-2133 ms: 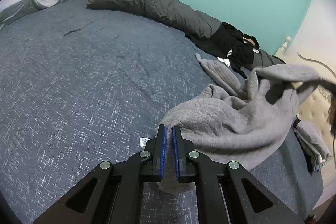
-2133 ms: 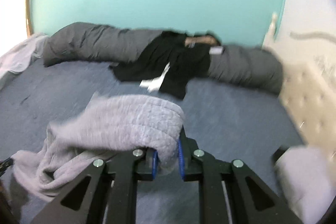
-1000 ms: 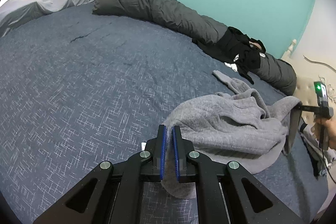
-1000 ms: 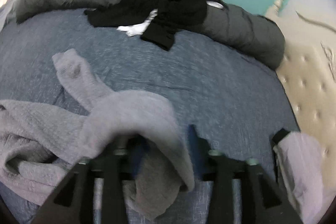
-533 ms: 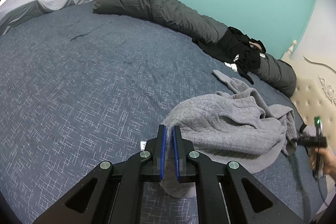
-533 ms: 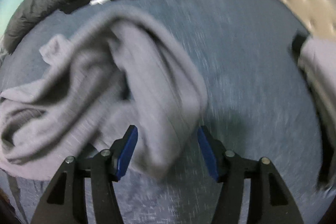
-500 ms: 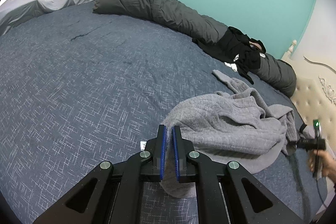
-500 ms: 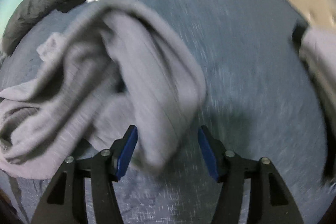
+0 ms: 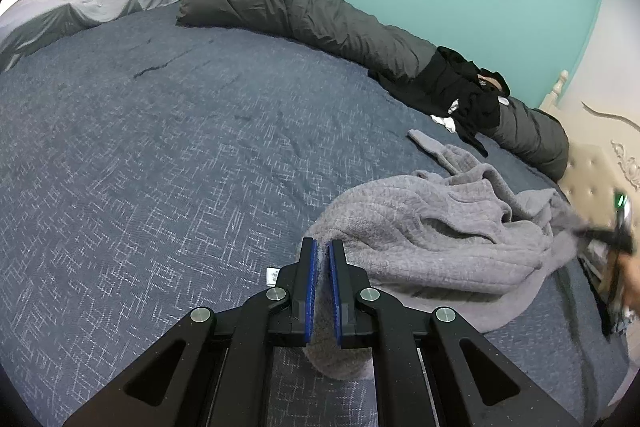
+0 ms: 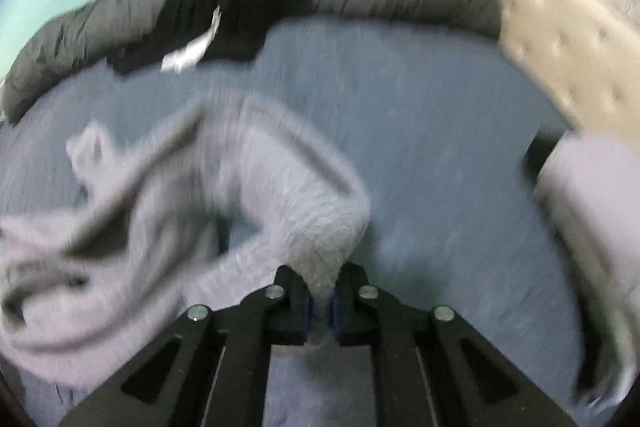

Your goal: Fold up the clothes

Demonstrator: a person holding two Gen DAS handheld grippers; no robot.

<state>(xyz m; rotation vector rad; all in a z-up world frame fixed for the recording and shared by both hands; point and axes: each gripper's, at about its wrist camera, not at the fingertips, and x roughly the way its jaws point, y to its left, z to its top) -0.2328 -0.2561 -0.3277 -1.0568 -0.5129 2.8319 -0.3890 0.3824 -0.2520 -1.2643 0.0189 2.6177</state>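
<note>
Our right gripper (image 10: 320,301) has just been closing, and its jaws now pinch a fold of the grey sweater (image 9: 432,239) where half a second ago they stood wide around it; our left gripper (image 9: 322,283) stays clenched on the sweater's near edge; with both ends held, we judge we can lift and spread it for folding; the sweater lies bunched on the blue bed (image 9: 160,167), near right; a black garment (image 9: 460,91) on the grey bolster (image 9: 304,15) lies far off, nothing blocking us.
</note>
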